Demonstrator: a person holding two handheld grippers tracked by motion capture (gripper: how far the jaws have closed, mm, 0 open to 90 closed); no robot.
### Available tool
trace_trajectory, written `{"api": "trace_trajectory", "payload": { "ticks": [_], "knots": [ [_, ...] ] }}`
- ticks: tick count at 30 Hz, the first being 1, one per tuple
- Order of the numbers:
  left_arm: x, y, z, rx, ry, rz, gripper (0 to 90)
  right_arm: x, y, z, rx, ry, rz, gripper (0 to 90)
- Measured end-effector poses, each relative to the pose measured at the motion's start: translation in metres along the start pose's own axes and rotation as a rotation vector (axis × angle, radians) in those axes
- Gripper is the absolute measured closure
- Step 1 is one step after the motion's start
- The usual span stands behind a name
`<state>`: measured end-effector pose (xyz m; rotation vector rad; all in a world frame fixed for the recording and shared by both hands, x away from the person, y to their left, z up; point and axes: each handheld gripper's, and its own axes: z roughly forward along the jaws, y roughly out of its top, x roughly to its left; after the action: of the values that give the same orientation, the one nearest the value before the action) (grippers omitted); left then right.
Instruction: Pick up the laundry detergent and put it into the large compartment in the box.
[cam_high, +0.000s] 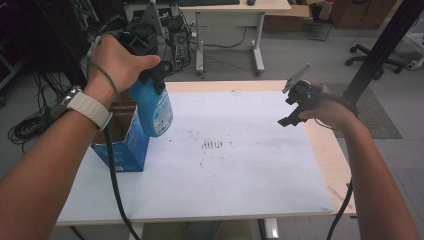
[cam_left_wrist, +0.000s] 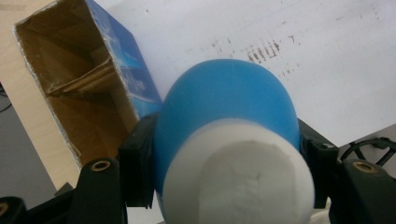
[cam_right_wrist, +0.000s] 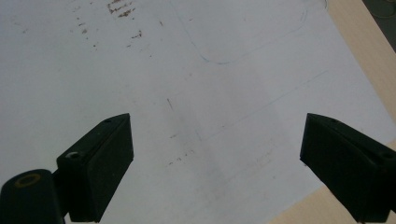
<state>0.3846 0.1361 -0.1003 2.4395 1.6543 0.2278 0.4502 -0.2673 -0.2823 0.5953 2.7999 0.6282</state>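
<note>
While the left gripper hangs at about 10 o'clock over the table, its jaws are clamped on a blue bottle, one jaw on each side of the body just below the white cap. Bottle hangs base-down, tilted a bit, clear of the white sheet, w/ its lower half just beside & partly in front of the open blue carton. Carton stands upright at approx 9 o'clock on the sheet, top open, brown cardboard inside; in the left gripper view it sits at 10 o'clock from the bottle. Can't tell whether bottle & carton touch.

Left hand wraps the gripper body; pale watch strap on the wrist, cable trailing down toward 6 o'clock.

Right gripper is at approx 2 o'clock, near the sheet's right edge, well apart from bottle & carton. Its jaws stand wide apart, nothing between them; bare sheet w/ faint pen lines & brown smudges below. Smudges lie near the sheet's centre.
</note>
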Motion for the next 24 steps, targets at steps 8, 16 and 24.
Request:
{"api": "trace_trajectory", "payload": {
  "ticks": [8,16,24],
  "knots": [
    [0.006,-0.001,-0.006,0.0,0.001,-0.026,37.2,0.001,0.002,0.001,0.003,0.002,-0.004,9.8],
    [0.018,-0.002,-0.012,0.0,0.011,-0.062,37.3,0.0,0.004,0.001,0.005,0.001,-0.007,9.8],
    [0.031,-0.005,-0.019,-0.011,0.017,-0.096,37.2,0.0,0.006,0.003,0.008,0.006,-0.012,9.8]
  ]
}}
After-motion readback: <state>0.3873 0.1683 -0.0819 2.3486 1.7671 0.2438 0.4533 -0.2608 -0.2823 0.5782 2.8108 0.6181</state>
